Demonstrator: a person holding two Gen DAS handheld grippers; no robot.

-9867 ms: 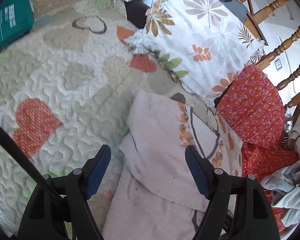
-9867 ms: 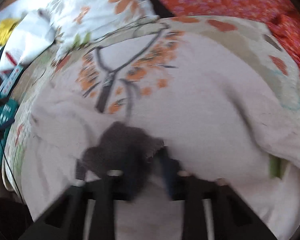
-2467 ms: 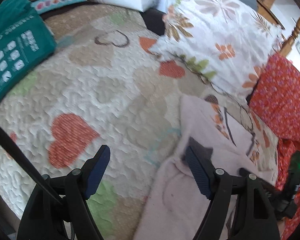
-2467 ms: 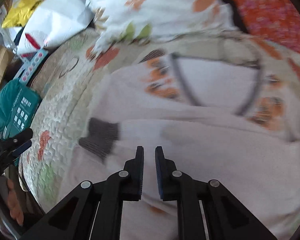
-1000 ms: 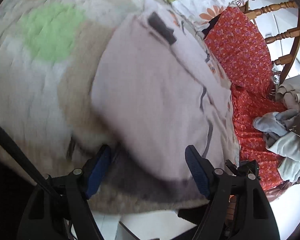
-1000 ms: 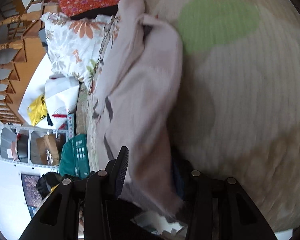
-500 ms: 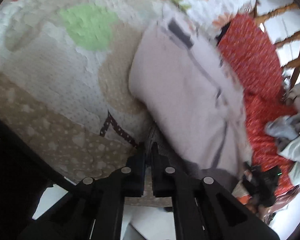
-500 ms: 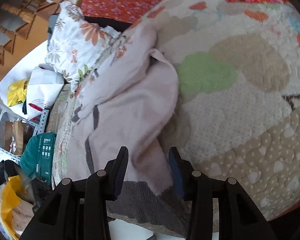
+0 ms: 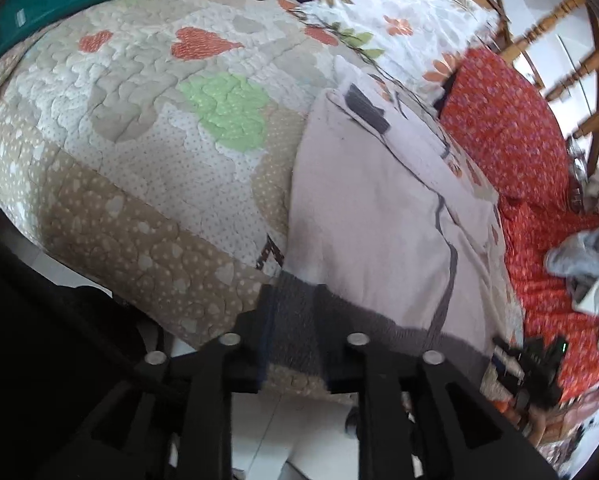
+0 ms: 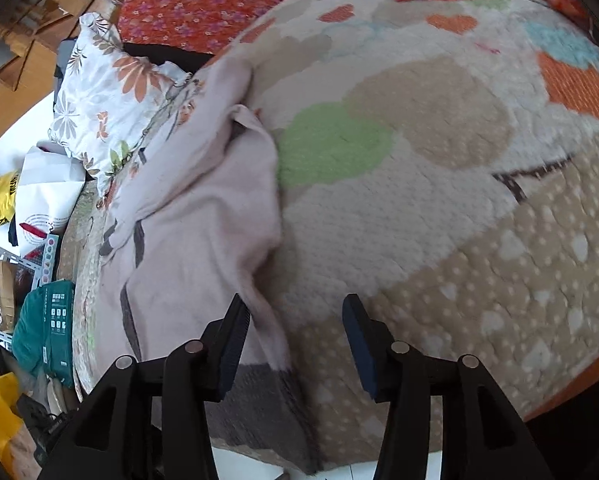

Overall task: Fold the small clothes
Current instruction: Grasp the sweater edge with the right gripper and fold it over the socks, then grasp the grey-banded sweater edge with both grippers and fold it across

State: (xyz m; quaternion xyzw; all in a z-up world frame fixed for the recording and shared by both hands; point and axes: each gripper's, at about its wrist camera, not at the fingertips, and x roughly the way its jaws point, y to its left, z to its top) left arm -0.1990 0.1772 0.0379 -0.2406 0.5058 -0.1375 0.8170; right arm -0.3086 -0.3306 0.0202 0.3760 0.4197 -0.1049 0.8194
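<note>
The left claw (image 9: 293, 334) is opening a little, and the grey hem (image 9: 299, 300) of the pink top (image 9: 363, 220) is sitting between its jaws. The picture is blurry there, so I cannot tell if the pads are still pinching it. The rest of the top is lying ahead of the claw on the quilt (image 9: 139, 128). The bed edge is right under the claw, so a loose hem could be slipping off toward the floor.

The right claw (image 10: 295, 344) is standing apart and opening wider, holding nothing. The top (image 10: 203, 216) is lying ahead and to its left, with its edge just by the left jaw. To its right the quilt (image 10: 439, 184) is bare, giving lots of room. The top is looking bumpy, so folding now could be making a crooked fold.
</note>
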